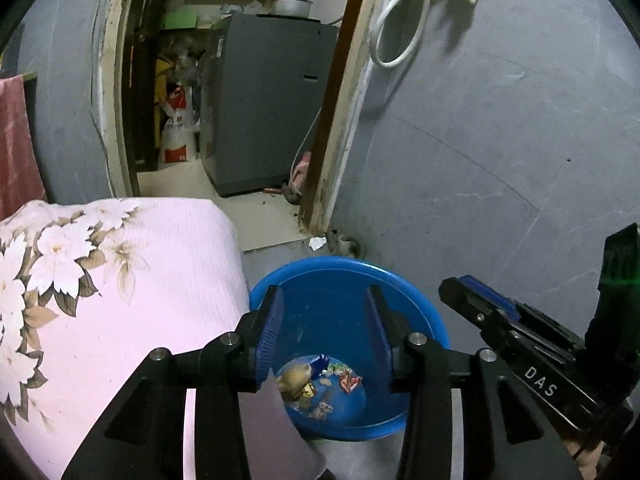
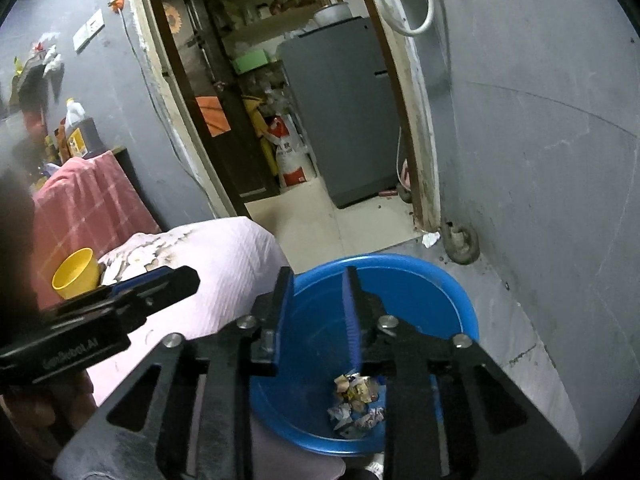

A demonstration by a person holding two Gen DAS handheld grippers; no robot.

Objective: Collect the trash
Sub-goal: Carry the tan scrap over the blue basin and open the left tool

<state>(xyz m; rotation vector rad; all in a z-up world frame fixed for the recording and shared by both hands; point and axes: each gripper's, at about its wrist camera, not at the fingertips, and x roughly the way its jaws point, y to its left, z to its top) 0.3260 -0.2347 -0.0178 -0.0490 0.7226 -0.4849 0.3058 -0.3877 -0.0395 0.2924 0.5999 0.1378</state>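
Grey wall (image 1: 500, 120) and doorway (image 1: 248, 92) fill the far side, well beyond both sets of jaws; a grey appliance (image 1: 268, 104) stands inside the doorway, out of play. Pink floral bedding (image 1: 120, 280) bulges to the left of the left gripper's jaws, its edge just beside the basin, probably why both tools come in from the right of it.

Blue basin (image 1: 416, 304) sits on the floor below and ahead of both grippers, serving as the bin. Both tools tilt down toward it, so anything let go from them should drop inside rather than on the floor.

Left gripper (image 1: 326, 304): jaws apart, blue pads facing each other, nothing between them; the basin's hollow shows through the gap. Right gripper (image 2: 316, 300): jaws apart but narrower, gap also bare. It sits just to the right of the left one, both over the basin's near half.

Trash pile (image 1: 316, 384), crumpled wrappers and scraps, lies on the basin bottom, below the jaw tips of both grippers, apart from the pads. Hard to say whether a pale flat piece at the left gripper's lower jaw root is paper or cloth.

A small white scrap (image 1: 317, 243) lies on the floor past the basin's far rim by the door frame, likely still to collect. Yellow cup (image 2: 76, 274) sits far left of the right jaws.
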